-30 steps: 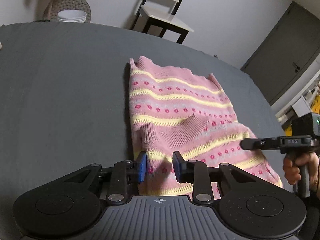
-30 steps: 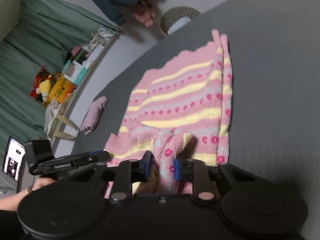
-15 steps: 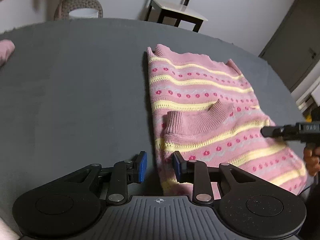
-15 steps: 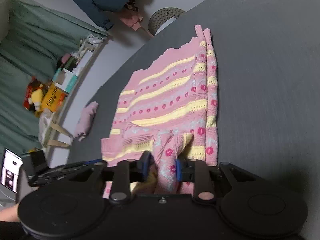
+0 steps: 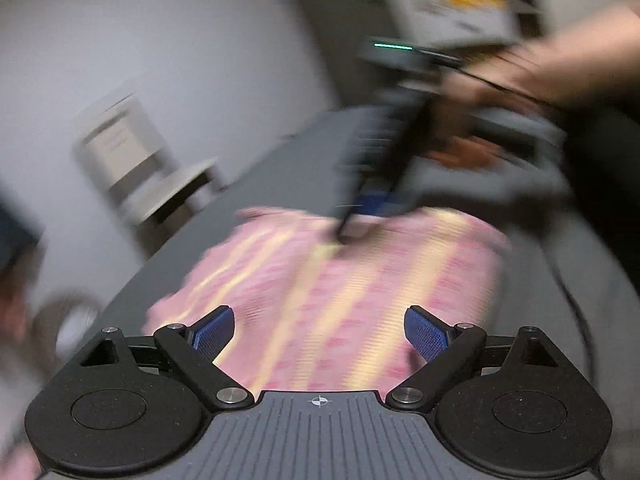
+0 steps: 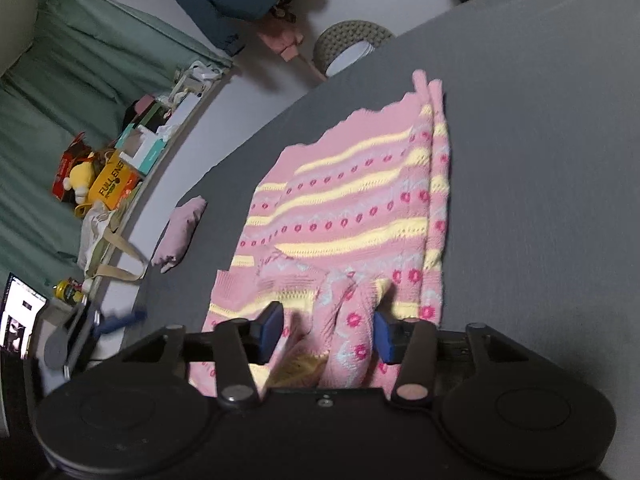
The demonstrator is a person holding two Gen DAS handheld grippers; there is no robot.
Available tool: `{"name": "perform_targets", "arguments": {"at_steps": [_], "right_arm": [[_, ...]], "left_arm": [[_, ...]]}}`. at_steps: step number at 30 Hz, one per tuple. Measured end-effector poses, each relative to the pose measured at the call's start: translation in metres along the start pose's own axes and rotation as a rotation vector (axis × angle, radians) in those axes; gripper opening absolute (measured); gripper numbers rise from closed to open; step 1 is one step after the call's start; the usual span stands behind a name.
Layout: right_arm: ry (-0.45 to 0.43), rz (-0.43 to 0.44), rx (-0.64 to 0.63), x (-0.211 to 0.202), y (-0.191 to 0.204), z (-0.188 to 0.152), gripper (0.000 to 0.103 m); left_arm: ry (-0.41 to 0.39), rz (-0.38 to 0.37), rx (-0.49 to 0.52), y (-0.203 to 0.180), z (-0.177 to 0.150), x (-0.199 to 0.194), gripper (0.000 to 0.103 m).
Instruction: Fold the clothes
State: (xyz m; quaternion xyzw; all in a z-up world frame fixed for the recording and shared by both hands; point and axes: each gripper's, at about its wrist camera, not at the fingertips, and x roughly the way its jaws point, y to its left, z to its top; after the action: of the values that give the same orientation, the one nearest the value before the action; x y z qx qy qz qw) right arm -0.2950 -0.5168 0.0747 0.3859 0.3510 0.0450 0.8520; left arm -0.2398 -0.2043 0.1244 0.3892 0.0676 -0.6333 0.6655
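Observation:
A pink knit sweater (image 6: 360,200) with yellow stripes and red dots lies folded on the grey table (image 6: 540,160). My right gripper (image 6: 328,334) is open over the sweater's near end. A raised bunch of the knit (image 6: 348,320) stands loose between its blue pads. My left gripper (image 5: 319,334) is wide open low over the sweater (image 5: 340,288), with nothing between its fingers, and its view is blurred by motion. In that view the right gripper (image 5: 360,216) shows at the sweater's far edge, held by a hand (image 5: 540,68).
A small pink cloth bundle (image 6: 180,232) lies on the table left of the sweater. Off the table stand a white chair (image 5: 136,168), a woven stool (image 6: 352,40) with white plates, a cluttered shelf (image 6: 120,168) and a lit screen (image 6: 20,312).
My right gripper's jaws have spread and let go of the sweater fold. My left gripper has swung fast to a new side of the sweater and opened wide.

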Motion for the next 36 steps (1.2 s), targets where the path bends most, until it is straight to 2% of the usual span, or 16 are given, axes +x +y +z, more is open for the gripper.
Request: {"name": "perform_targets", "arguments": {"at_steps": [2, 5, 9, 12, 14, 16, 17, 19, 22, 26, 27, 29, 31, 33, 35, 36], "right_arm": [[-0.012, -0.015, -0.027, 0.005, 0.004, 0.001, 0.024], [-0.02, -0.05, -0.086, 0.013, 0.01, 0.002, 0.022], [-0.015, -0.102, -0.134, 0.012, 0.016, 0.0, 0.023], [-0.037, -0.163, -0.211, 0.003, 0.026, -0.004, 0.03], [-0.079, -0.231, -0.306, -0.004, 0.039, -0.008, 0.036], [-0.144, -0.276, -0.441, -0.011, 0.058, -0.017, 0.038], [-0.172, -0.274, -0.501, -0.013, 0.066, -0.02, 0.038], [-0.192, -0.196, -0.563, -0.013, 0.077, -0.023, 0.038], [-0.138, -0.052, -0.489, 0.001, 0.075, -0.018, 0.038], [-0.036, -0.113, -0.362, 0.028, 0.05, -0.012, 0.035], [-0.032, -0.114, -0.353, 0.03, 0.045, -0.012, 0.03], [-0.038, -0.106, -0.339, 0.025, 0.044, -0.01, 0.029], [-0.064, -0.098, -0.338, 0.017, 0.048, -0.01, 0.036], [-0.099, -0.089, -0.403, 0.005, 0.06, -0.017, 0.063], [-0.129, -0.105, -0.515, -0.005, 0.079, -0.028, 0.065], [-0.118, -0.11, -0.625, -0.011, 0.093, -0.036, 0.065]], "left_arm": [[-0.002, -0.062, 0.116, -0.018, 0.001, 0.001, 0.092], [0.021, -0.106, 0.204, -0.031, 0.003, 0.008, 0.092], [0.114, -0.117, 0.189, -0.031, 0.006, 0.025, 0.092], [0.195, -0.132, 0.143, -0.028, 0.002, 0.036, 0.092], [0.201, -0.134, 0.136, -0.029, 0.001, 0.038, 0.092], [0.199, -0.134, 0.144, -0.03, 0.002, 0.037, 0.092], [0.199, -0.134, 0.147, -0.031, 0.002, 0.036, 0.092], [0.2, -0.134, 0.143, -0.031, 0.003, 0.036, 0.092], [0.217, -0.147, 0.109, -0.03, 0.002, 0.037, 0.092], [0.231, -0.168, 0.043, -0.025, 0.003, 0.038, 0.094], [0.236, -0.171, 0.03, -0.024, 0.001, 0.038, 0.098], [0.245, -0.176, -0.003, -0.02, -0.003, 0.037, 0.098], [0.243, -0.169, -0.022, -0.018, -0.006, 0.034, 0.098], [0.237, -0.129, 0.019, -0.021, -0.009, 0.027, 0.098], [0.221, -0.082, 0.072, -0.025, -0.009, 0.02, 0.098], [0.216, -0.062, 0.092, -0.026, -0.009, 0.018, 0.098]]}}
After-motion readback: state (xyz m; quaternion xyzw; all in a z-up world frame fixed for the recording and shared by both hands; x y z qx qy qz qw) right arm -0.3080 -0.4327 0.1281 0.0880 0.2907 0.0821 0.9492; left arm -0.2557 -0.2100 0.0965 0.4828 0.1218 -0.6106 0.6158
